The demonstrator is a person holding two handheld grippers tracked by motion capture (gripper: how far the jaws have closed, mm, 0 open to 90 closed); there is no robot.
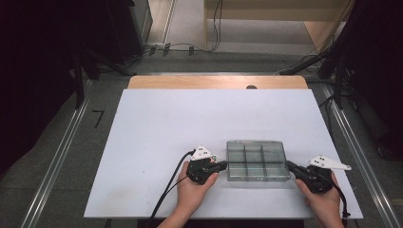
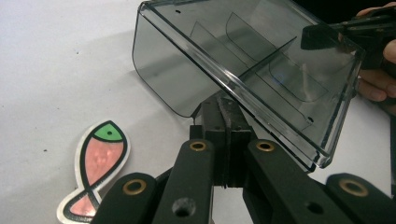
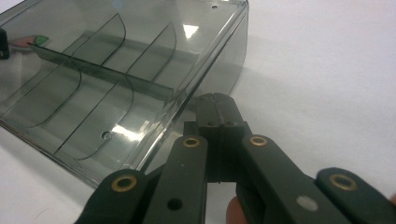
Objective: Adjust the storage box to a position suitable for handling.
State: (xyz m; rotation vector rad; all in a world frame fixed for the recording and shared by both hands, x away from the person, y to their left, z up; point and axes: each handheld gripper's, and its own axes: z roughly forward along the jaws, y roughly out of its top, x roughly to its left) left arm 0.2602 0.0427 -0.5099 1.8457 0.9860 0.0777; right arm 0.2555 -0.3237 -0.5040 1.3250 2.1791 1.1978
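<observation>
Presently on the white table [image 1: 157, 123]: one clear smoky plastic box [image 1: 257, 160], six compartments, all empty as far as the views show, lying flat near the person's edge, right of centre. Left gripper [image 1: 222, 166]: jaws pressed together, nothing between them, tips at the box's left end wall; in the left gripper view [image 2: 227, 108] the tips sit just under the box's [image 2: 243, 70] rim, though contact cannot be told for certain. Right gripper [image 1: 290, 166]: jaws likewise pressed together and empty, tips at the right end wall; in the right gripper view [image 3: 215, 103] they lie against or just beside the box's [image 3: 112, 88] corner. Fish sticker [image 2: 95, 170]: pink with a green head, flat on the table beside the left gripper, apart from the box. Status, as judged: the box is bracketed end to end by both closed grippers, apparently for squaring or sliding; no lift or grasp is evident. Filling, closing or shifting the box remains undone.
</observation>
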